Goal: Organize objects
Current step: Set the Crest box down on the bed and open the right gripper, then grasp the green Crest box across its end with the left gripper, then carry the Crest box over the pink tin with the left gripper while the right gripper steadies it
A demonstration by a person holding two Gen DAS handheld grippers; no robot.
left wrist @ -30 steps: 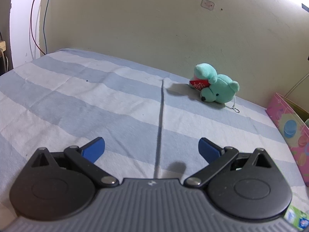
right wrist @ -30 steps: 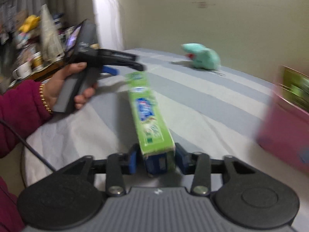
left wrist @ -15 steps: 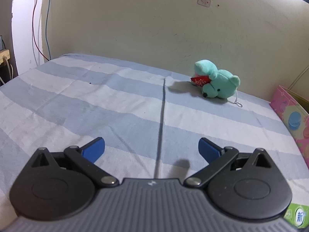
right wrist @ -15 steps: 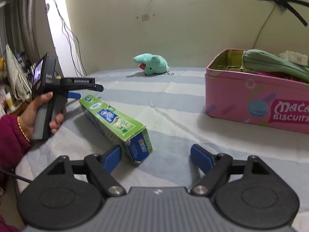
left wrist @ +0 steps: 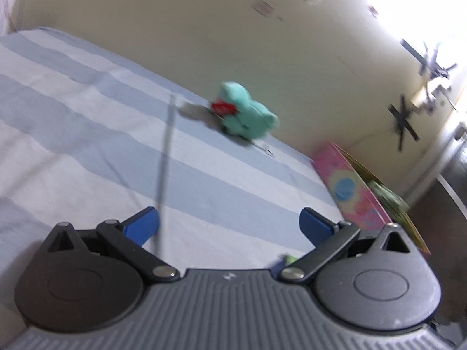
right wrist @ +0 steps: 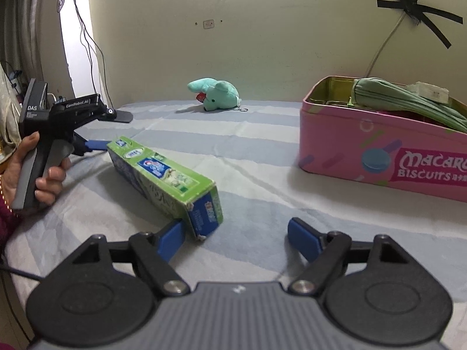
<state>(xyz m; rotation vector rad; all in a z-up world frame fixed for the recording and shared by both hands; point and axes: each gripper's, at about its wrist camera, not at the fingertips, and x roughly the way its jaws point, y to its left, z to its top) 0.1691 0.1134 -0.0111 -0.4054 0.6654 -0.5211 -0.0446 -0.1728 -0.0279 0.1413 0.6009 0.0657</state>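
Let go of the green toothpaste box (right wrist: 163,180) since a second ago, so now lying flat on the striped sheet (right wrist: 262,151), near end just touching the inside of the right gripper (right wrist: 236,240) left pad, jaws wide and easing closed, nothing pinched. Left gripper (left wrist: 229,224) gaping open over bare sheet, also visible at 9 o'clock in a hand (right wrist: 29,172). Teal plush (right wrist: 217,94) at 12, pink biscuit tin (right wrist: 364,145) at 2.
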